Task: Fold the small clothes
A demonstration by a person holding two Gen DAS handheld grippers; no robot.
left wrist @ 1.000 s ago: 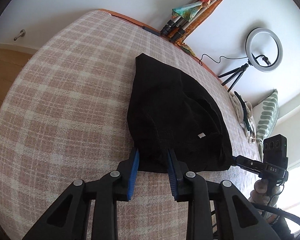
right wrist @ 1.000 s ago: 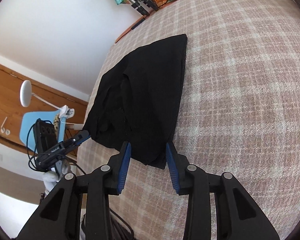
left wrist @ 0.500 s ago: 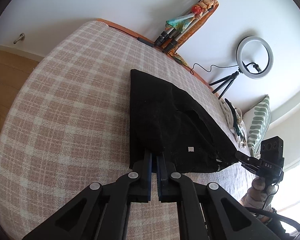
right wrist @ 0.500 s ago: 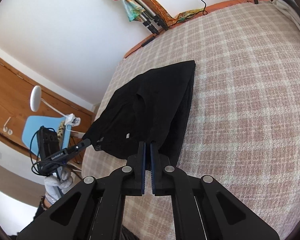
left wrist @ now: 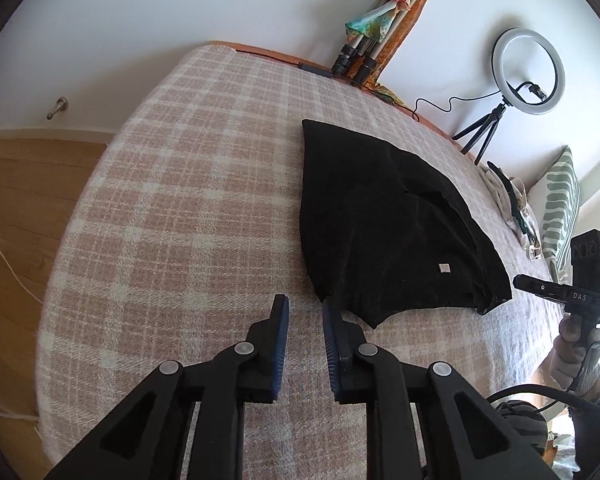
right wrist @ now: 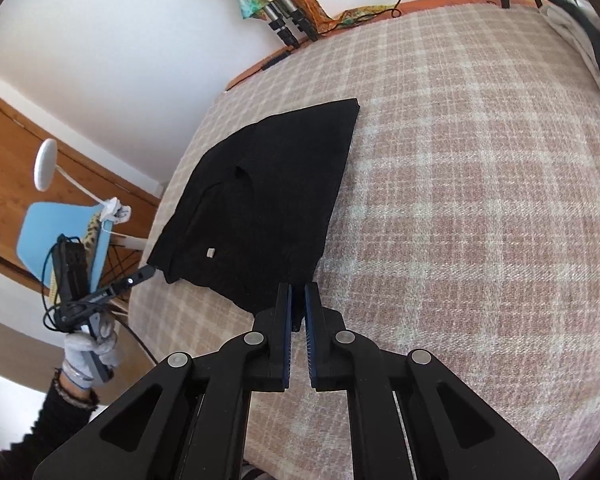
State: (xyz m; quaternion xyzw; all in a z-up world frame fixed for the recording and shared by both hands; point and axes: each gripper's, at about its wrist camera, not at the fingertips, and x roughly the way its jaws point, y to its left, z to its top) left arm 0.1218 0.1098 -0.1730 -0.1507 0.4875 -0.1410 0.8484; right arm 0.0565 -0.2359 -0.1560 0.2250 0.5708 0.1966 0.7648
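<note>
Pinching black garment (right wrist: 268,208) corner: right tongs (right wrist: 297,296); left tongs (left wrist: 305,312) parted, empty.

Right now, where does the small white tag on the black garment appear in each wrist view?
Left wrist view: white tag right of centre, on the black garment.
Right wrist view: tag left of centre.
Shared landmark: folded tripods against the wall.
</note>
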